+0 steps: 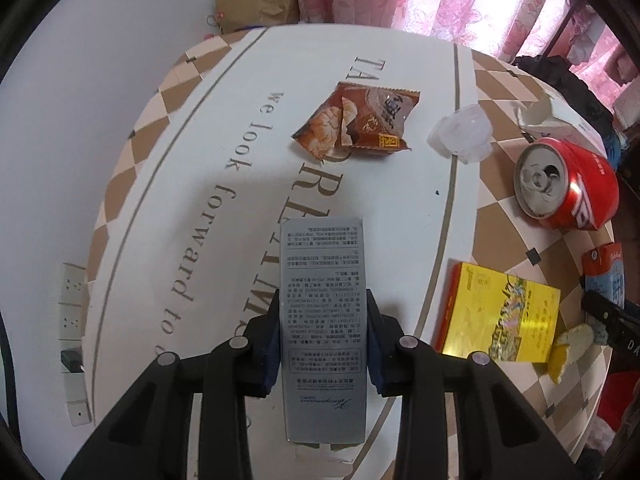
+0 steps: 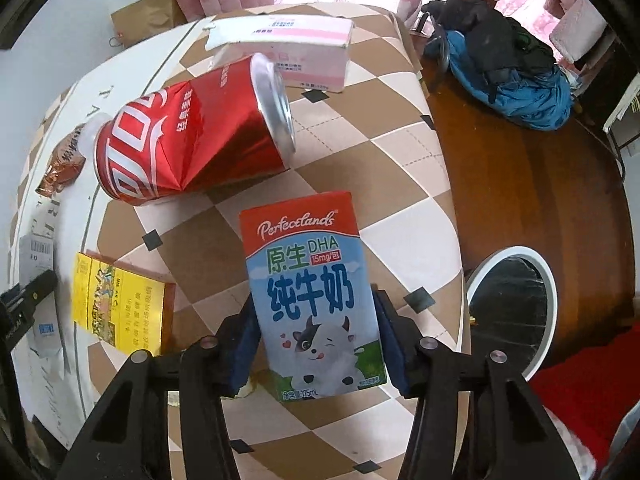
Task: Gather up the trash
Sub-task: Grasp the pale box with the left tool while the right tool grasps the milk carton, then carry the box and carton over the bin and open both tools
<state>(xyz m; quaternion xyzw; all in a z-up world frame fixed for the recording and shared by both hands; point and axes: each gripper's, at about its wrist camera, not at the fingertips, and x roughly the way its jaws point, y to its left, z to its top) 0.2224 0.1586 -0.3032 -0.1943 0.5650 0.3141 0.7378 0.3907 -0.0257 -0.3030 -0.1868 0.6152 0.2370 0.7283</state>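
Grey printed carton (image 1: 323,320) sits clamped in the left gripper (image 1: 323,344) above the white tablecloth (image 1: 160,208). Milk carton (image 2: 316,300) is pinched by the right gripper (image 2: 316,344) over the checkered border. Dented red can (image 2: 192,140), yellow box (image 2: 120,300) and snack wrapper (image 1: 356,122) lie nearby; a white-rimmed bin (image 2: 512,312) stands on the floor.

We look steeply down on the white-and-brown checked tablecloth (image 1: 496,80) from two close fisheye wrist cameras, the left over its lettered white centre, the right over its edge, both sharing the dented red soda can (image 1: 568,184) and glossy yellow box (image 2: 120,304).
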